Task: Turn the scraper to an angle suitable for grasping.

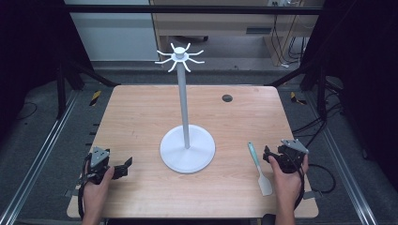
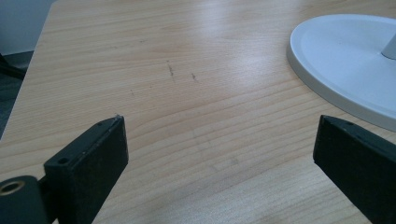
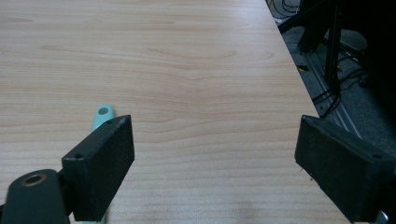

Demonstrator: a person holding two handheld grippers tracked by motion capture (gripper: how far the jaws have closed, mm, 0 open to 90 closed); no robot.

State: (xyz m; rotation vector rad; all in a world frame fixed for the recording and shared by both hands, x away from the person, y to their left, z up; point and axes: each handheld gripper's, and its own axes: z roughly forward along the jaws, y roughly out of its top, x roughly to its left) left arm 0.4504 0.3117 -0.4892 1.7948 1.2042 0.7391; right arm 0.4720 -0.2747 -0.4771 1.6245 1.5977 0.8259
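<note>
On the tabletop (image 1: 141, 112), near its right front corner, lies the spatula (image 1: 259, 168), and that is the thing I take to be in hand: a teal handle pointing away from me, a pale blade toward the near edge. My worry from here is a poor pick. It lies flat on the wood, thin and low, so if I bring the right hand-held gripper (image 1: 271, 157) down too steeply the jaws may ride over the handle or push it sideways toward the edge instead of closing on it. A grip taken too far toward the blade would likely leave it drooping, which would make threading the hanging hole onto 1 of the hooks of the white stand (image 1: 187, 140) awkward; that stand is tall on a single round base, and a careless bump at the top could rock it. The right hand-held gripper is released, jaws spread wide with nothing between them, and it sits just to the right of the handle, close but not touching as far as I can judge. In the right gripper view the handle's tip with its hole (image 3: 102, 113) peeks out beside the left jaw, outside the gap. The left hand-held gripper (image 1: 123, 168) is also released and empty, resting at the left front, well apart from the spatula, near the stand's base.
</note>
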